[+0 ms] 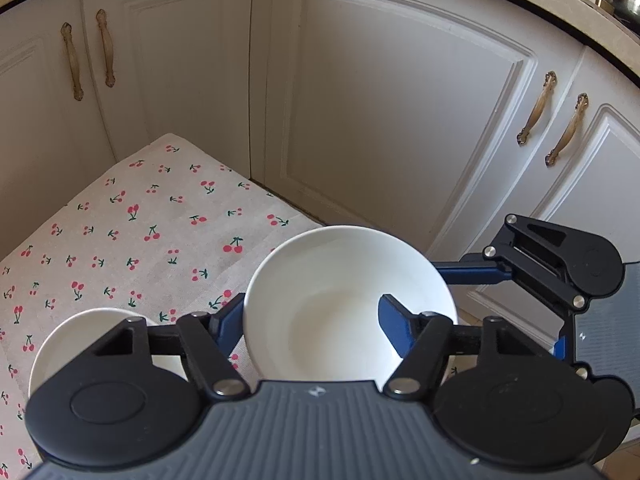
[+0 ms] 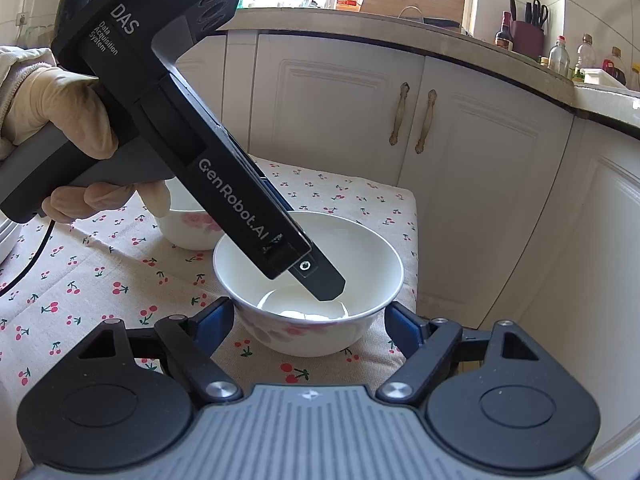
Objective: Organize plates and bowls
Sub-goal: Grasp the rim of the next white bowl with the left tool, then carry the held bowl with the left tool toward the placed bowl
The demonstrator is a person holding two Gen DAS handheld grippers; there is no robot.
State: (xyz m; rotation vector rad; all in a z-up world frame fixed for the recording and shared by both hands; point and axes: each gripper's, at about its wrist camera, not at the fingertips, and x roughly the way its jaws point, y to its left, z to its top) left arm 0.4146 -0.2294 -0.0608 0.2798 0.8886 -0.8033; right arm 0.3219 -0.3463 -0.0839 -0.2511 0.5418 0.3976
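A white bowl with pink flowers (image 2: 308, 280) sits on the cherry-print tablecloth (image 2: 100, 292). My left gripper (image 1: 312, 320) straddles its near wall, one finger inside the bowl (image 1: 344, 304) and one outside; the jaws look wide apart and not clamped. In the right wrist view the left gripper's finger (image 2: 320, 276) reaches down into the bowl. My right gripper (image 2: 310, 322) is open, its fingers on either side of the bowl's near wall, not touching. A second flowered bowl (image 2: 188, 224) stands behind on the left; it also shows in the left wrist view (image 1: 80, 340).
White cabinet doors (image 1: 380, 100) with brass handles (image 2: 400, 114) stand just past the table's far edge. A counter (image 2: 440, 40) above holds bottles and a knife block. The table's right edge (image 2: 414, 264) lies beside the bowl. A white dish rim (image 2: 8, 236) shows at the far left.
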